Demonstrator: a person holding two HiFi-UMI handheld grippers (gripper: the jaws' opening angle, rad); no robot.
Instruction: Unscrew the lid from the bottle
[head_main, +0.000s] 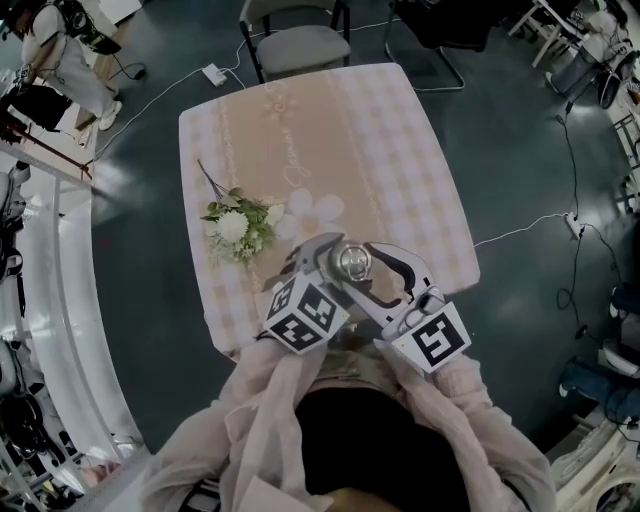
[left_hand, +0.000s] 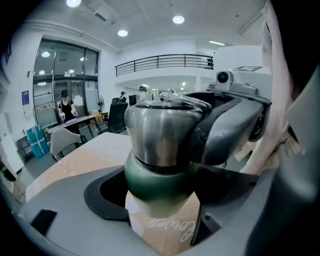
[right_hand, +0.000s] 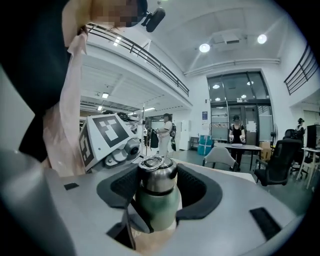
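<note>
A bottle with a dark green body (left_hand: 160, 186) and a steel lid (head_main: 352, 262) is upright over the near part of the table (head_main: 330, 130). Whether it rests on the cloth is hidden. My left gripper (left_hand: 161, 202) comes in from the left and is shut on the green body low down. My right gripper (right_hand: 157, 186) comes in from the right and holds the lid (right_hand: 157, 179) between its dark pads (right_hand: 197, 187), with no gap showing on either side. In the head view both marker cubes (head_main: 305, 315) sit just in front of the person's sleeves.
A bunch of white flowers (head_main: 238, 228) lies on the checked cloth left of the bottle. A grey chair (head_main: 297, 45) stands at the table's far edge. A power strip (head_main: 214, 73) and cables lie on the floor. The table's near edge runs right under the grippers.
</note>
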